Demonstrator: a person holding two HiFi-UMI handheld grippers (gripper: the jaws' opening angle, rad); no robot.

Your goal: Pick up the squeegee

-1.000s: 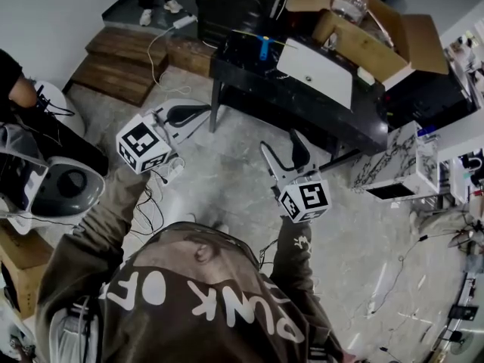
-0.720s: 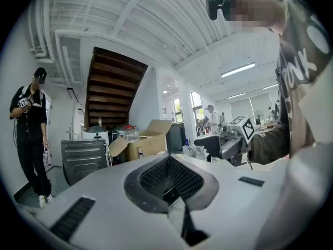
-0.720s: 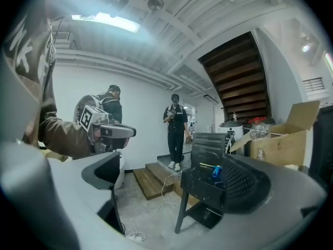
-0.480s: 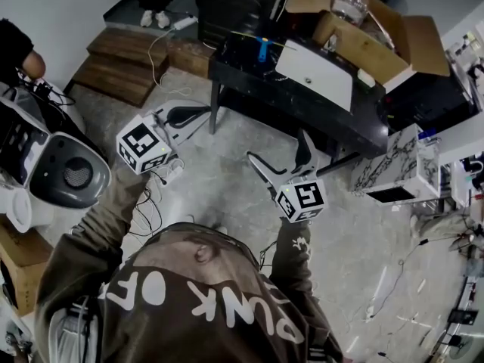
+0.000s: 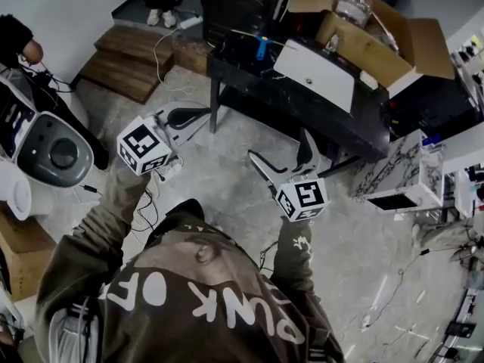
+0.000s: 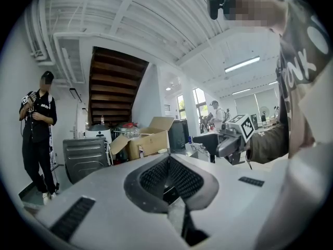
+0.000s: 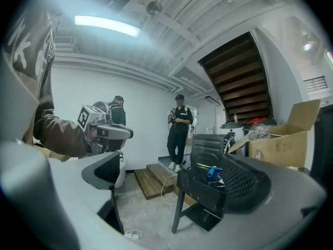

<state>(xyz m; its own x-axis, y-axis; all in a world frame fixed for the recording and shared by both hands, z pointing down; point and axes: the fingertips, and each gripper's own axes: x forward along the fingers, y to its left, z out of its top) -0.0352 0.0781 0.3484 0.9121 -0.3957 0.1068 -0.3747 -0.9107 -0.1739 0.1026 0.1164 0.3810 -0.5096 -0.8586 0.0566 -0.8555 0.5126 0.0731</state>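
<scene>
The squeegee (image 5: 262, 48), with a blue handle, lies on the near-left end of a black table (image 5: 302, 108). In the right gripper view the squeegee (image 7: 212, 172) shows ahead, between the jaws' lines but well beyond them. My right gripper (image 5: 283, 156) hovers over the floor short of the table, jaws spread wide with nothing between them. In its own view my right gripper (image 7: 174, 177) frames the table's corner. My left gripper (image 5: 189, 116) hangs off the table's left end, its pads together and empty. Its own view shows my left gripper (image 6: 169, 163) shut.
A white panel (image 5: 314, 70) and an open cardboard box (image 5: 370, 36) sit on the table. Wooden steps (image 5: 125, 59) and cables (image 5: 162, 172) lie at the left, beside a grey-white machine (image 5: 53, 153). A marbled cabinet (image 5: 397, 172) stands right. A person (image 7: 178, 129) stands by the steps.
The right gripper's jaws have spread from a narrow gap to wide open. Both grippers have edged a little toward the table. The left gripper stays shut.
</scene>
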